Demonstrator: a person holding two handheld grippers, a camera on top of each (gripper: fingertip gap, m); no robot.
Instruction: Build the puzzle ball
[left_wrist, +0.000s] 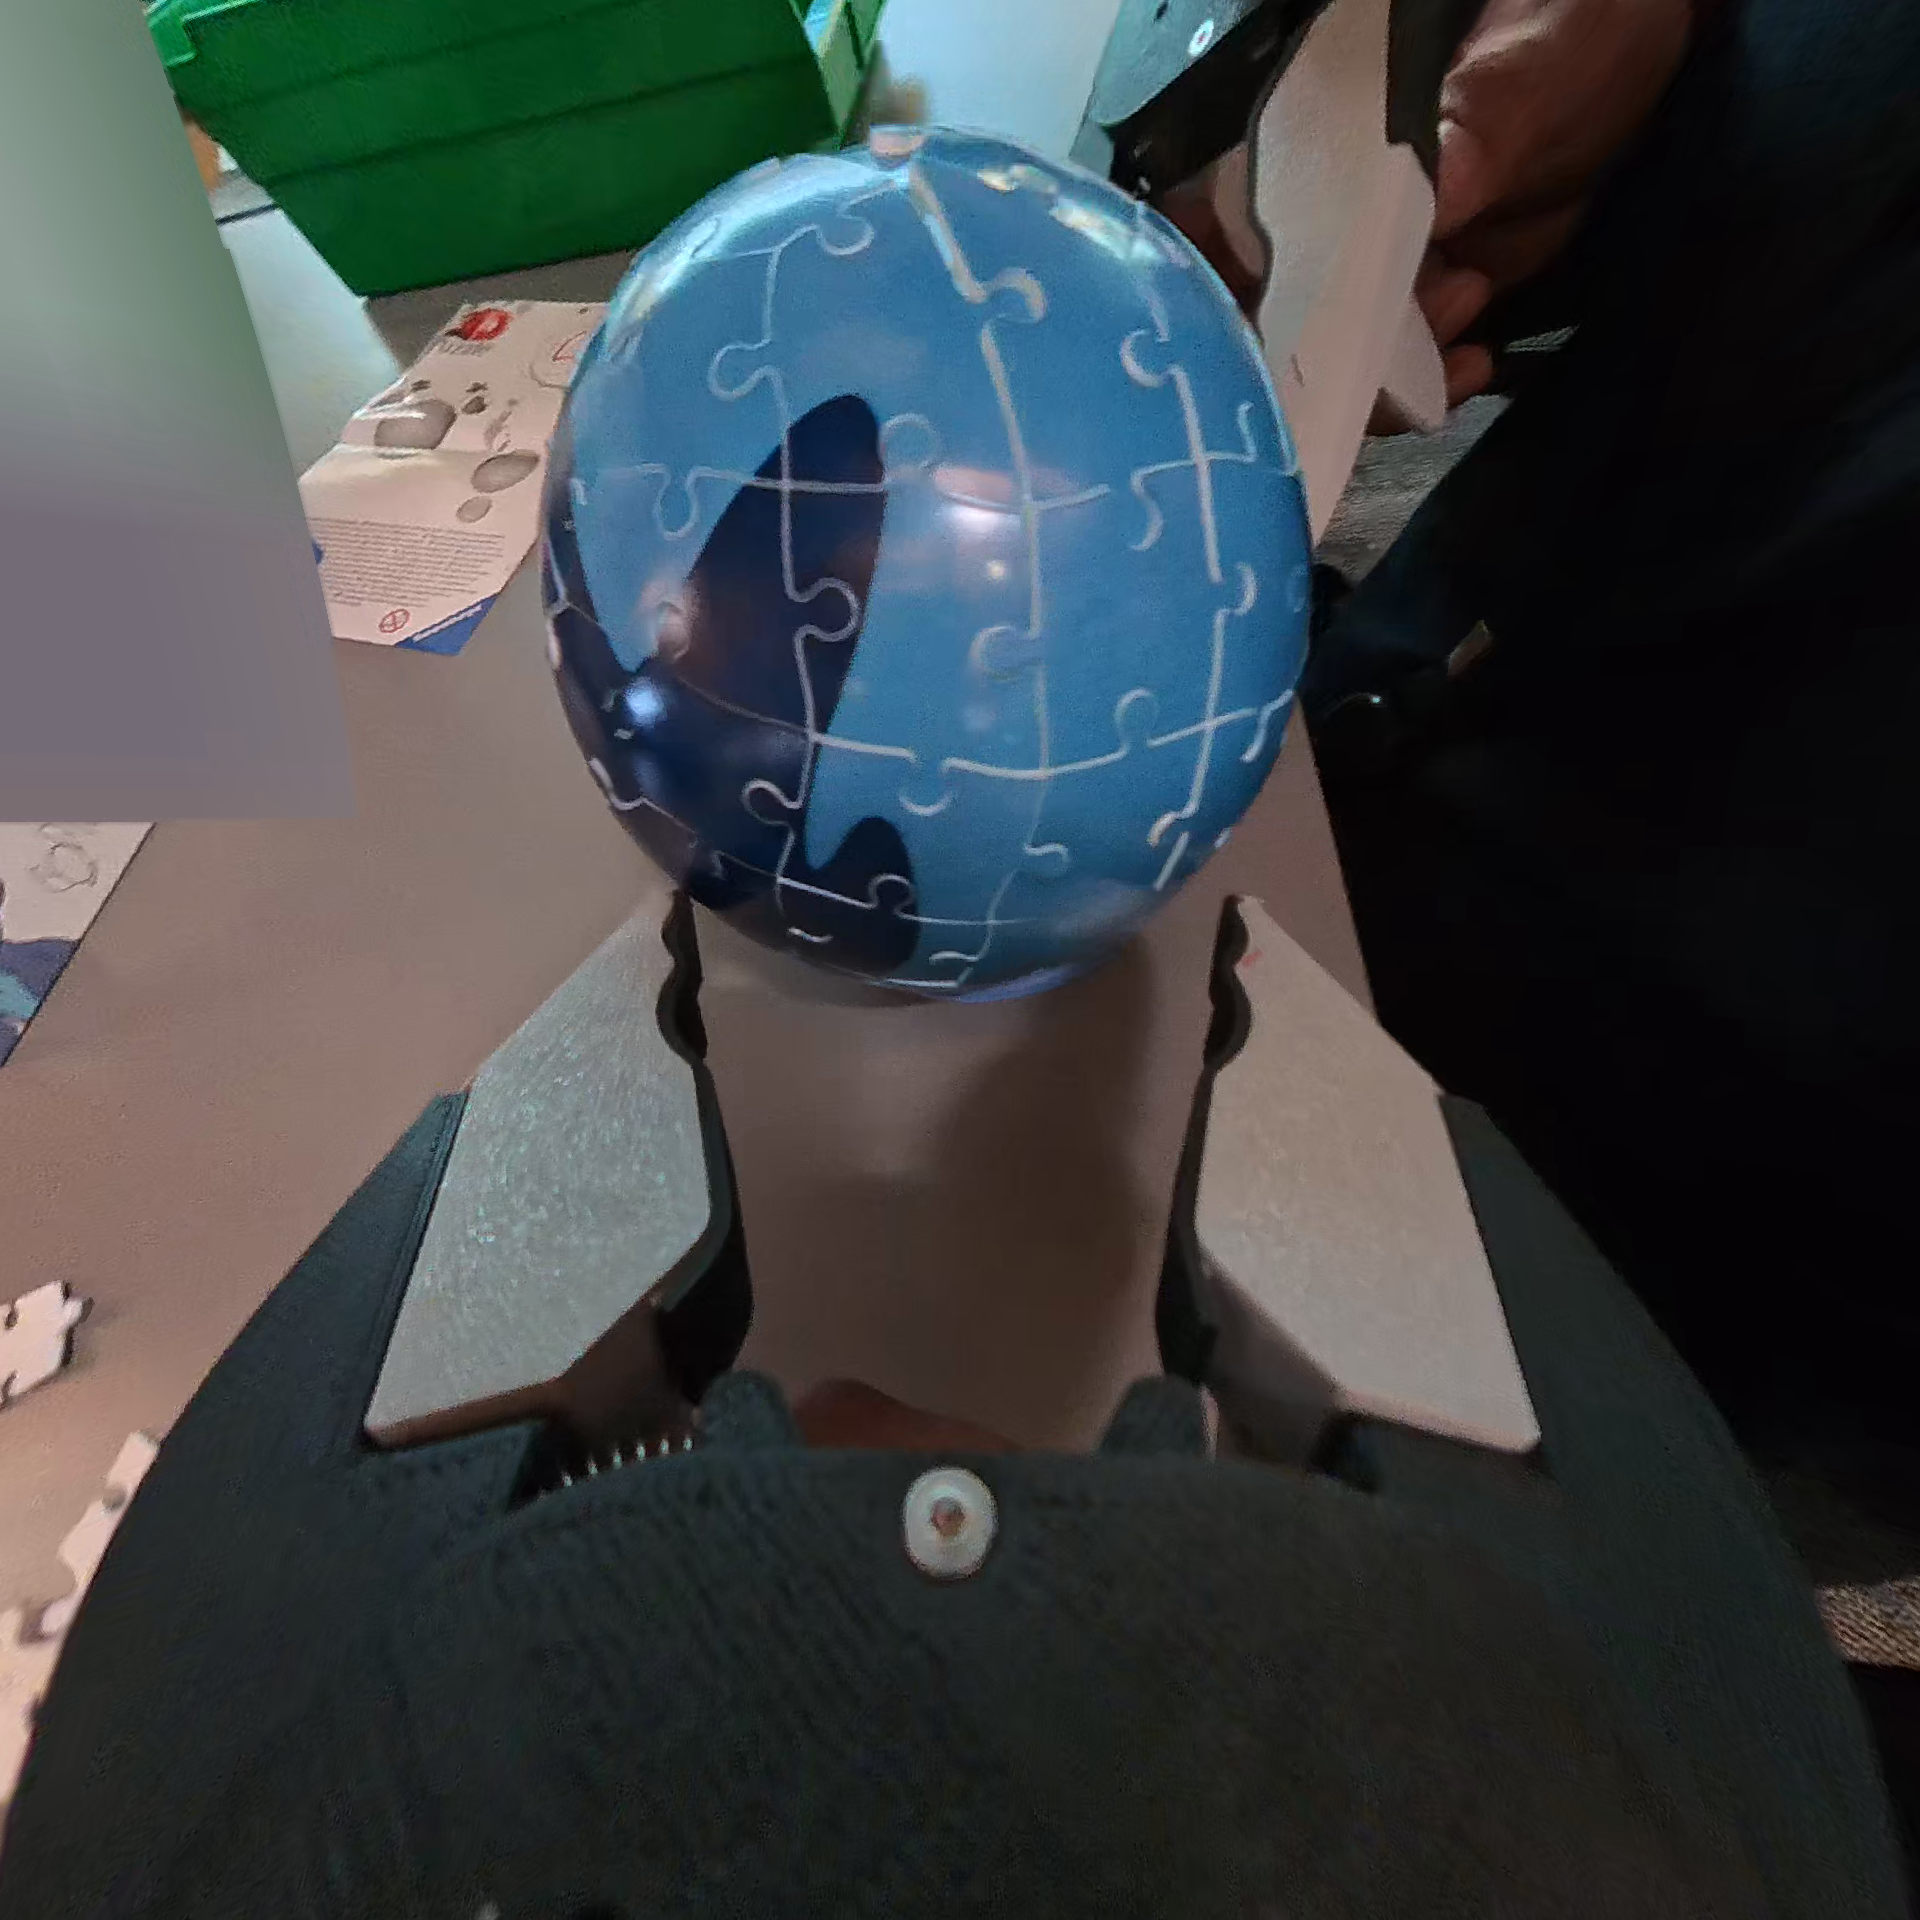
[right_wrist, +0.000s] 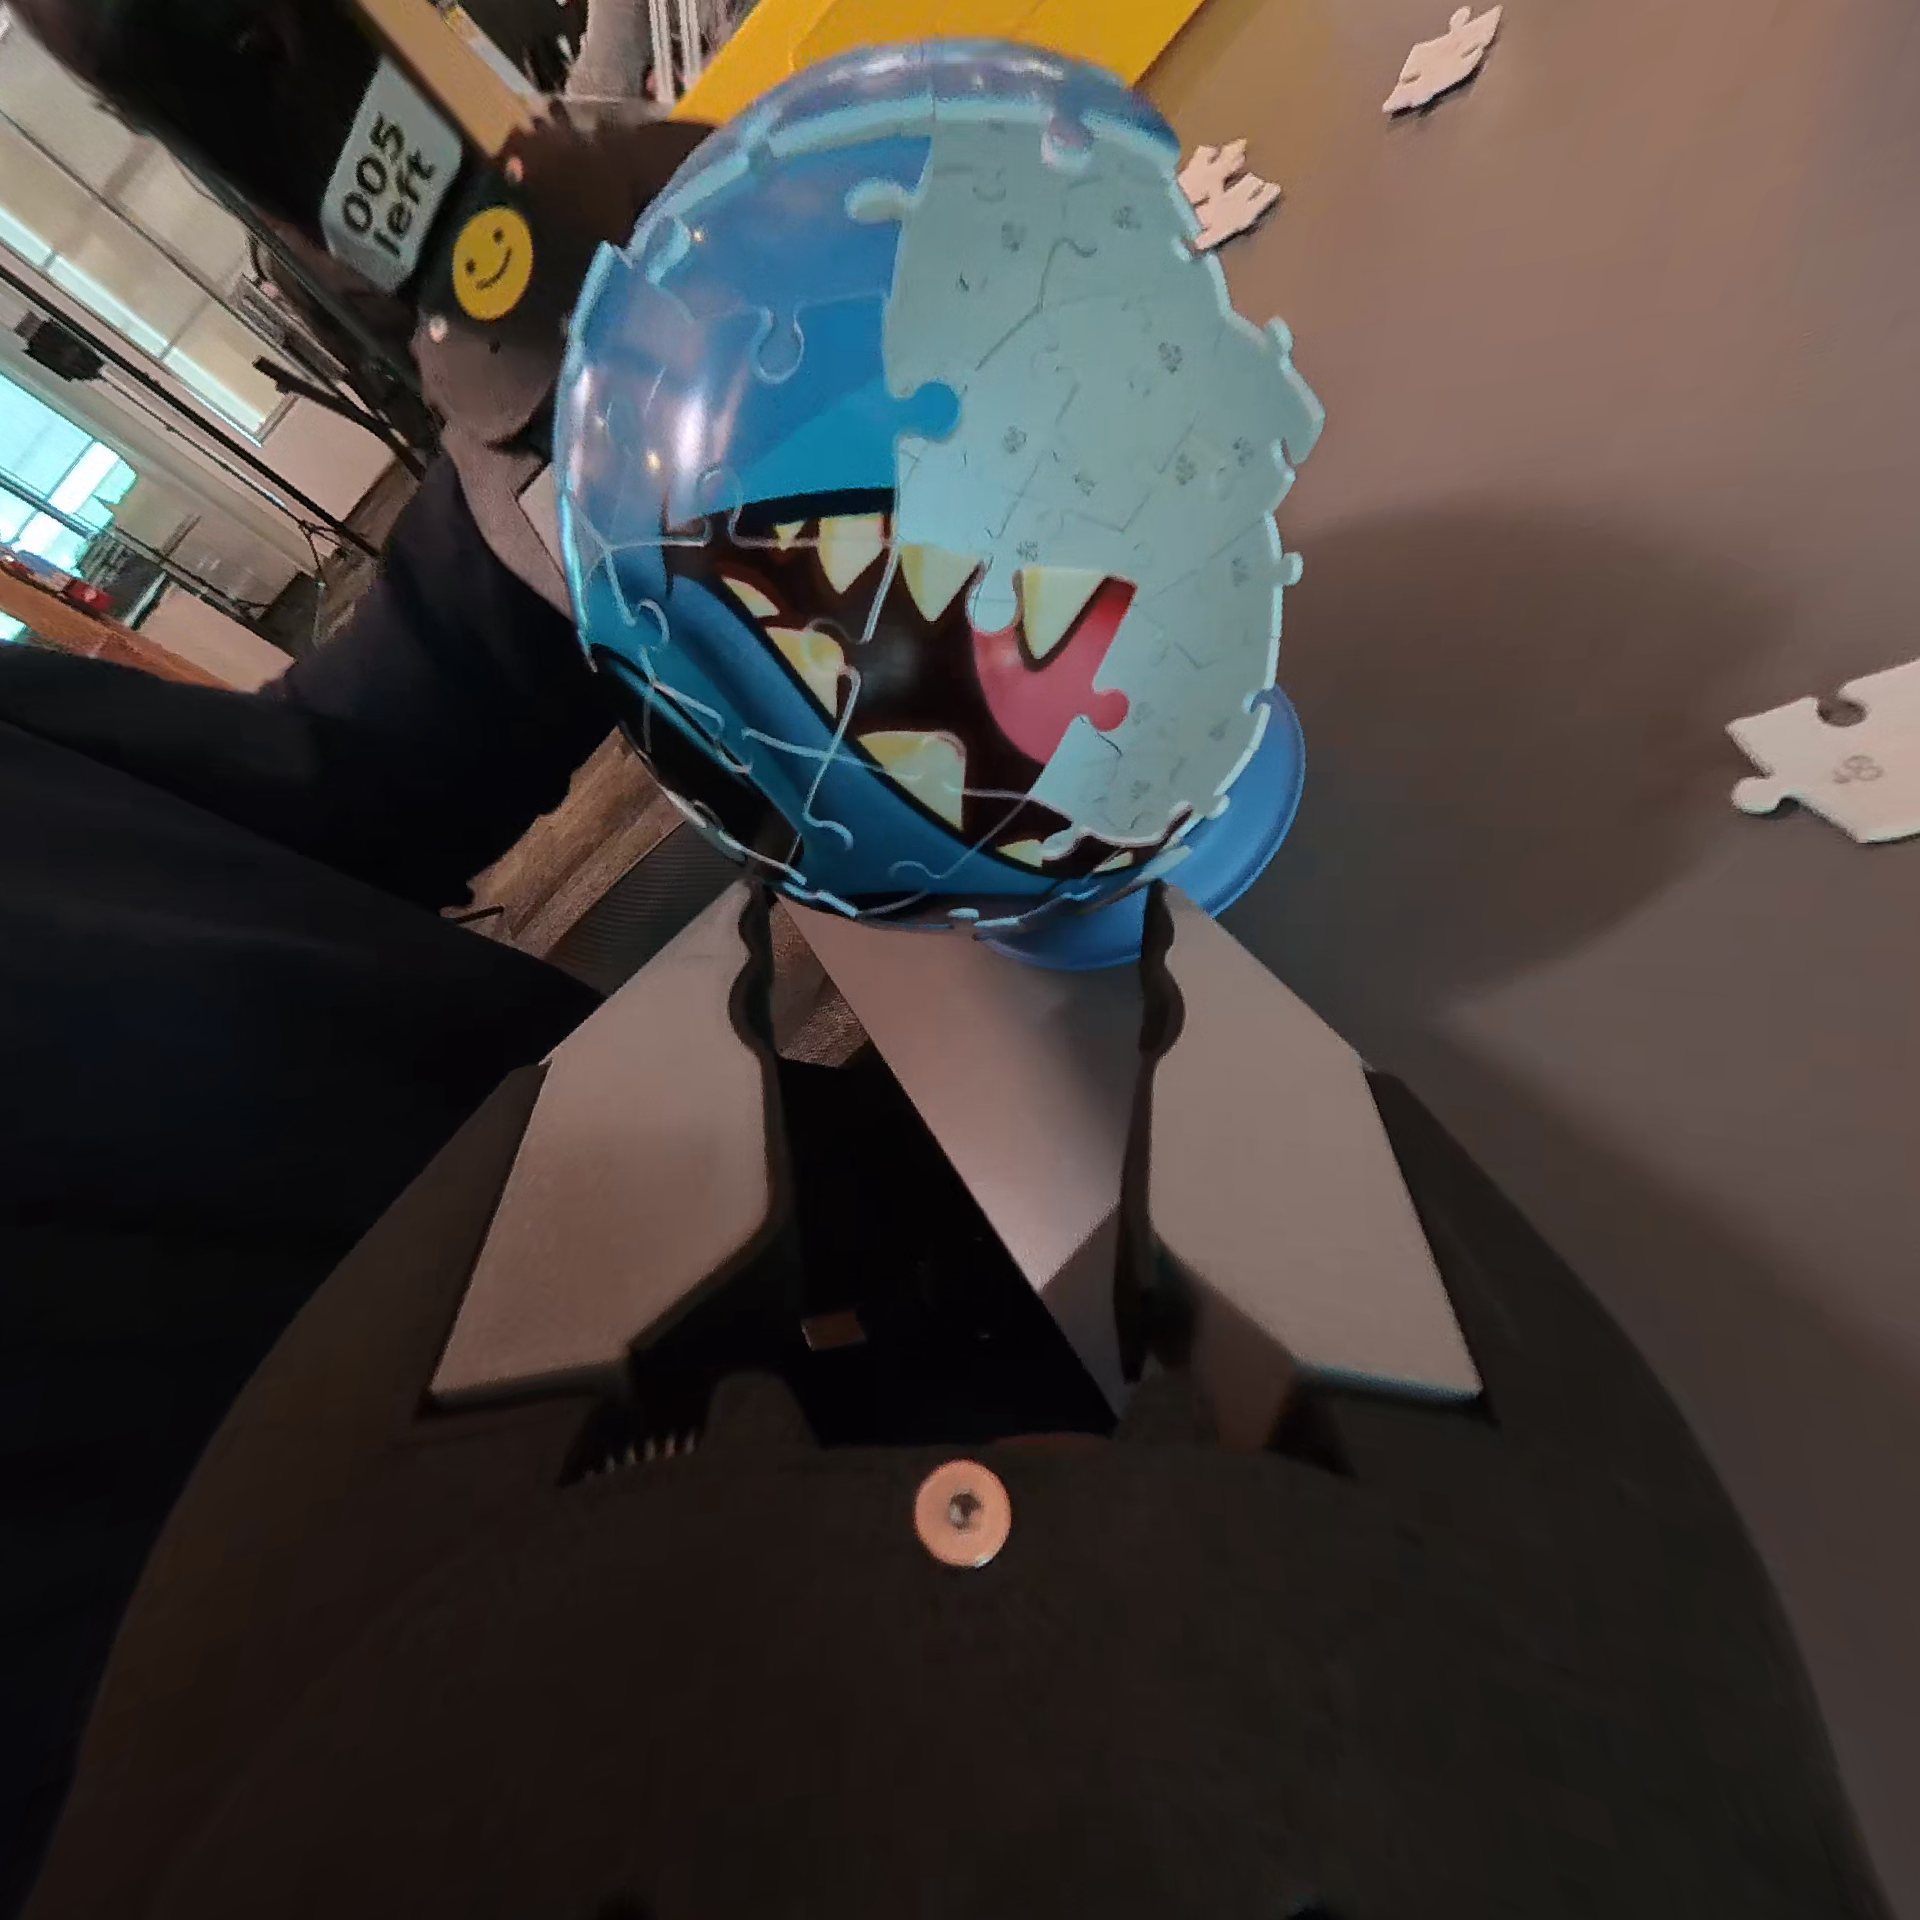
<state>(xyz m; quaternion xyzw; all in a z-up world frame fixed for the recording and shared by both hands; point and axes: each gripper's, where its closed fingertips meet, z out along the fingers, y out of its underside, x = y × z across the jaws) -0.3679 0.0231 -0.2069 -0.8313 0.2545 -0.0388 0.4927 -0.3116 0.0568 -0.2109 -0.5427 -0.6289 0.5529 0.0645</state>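
The puzzle ball (left_wrist: 925, 561) sits just ahead of my fingers (left_wrist: 681, 977) at 12 o'clock, a glossy blue sphere of interlocked curved pieces with a dark blue fin shape. From my right side the puzzle ball (right_wrist: 831, 644) is unfinished: a toothed mouth with pink tongue on the outside, and at 2 o'clock a gap baring the pale inner backs of pieces.

A loose piece (right_wrist: 1839, 753) lies white side up on the surface at 3 o'clock.

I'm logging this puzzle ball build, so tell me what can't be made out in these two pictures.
- Left wrist view: the open side of the glossy blue puzzle ball faces away, so the gap is hidden.
- Right wrist view: the blue plastic stand is mostly covered by the ball.
- Both views: whether either gripper's tips touch the ball; its underside hides them.
- Left wrist view: a blurred patch covers the upper left.
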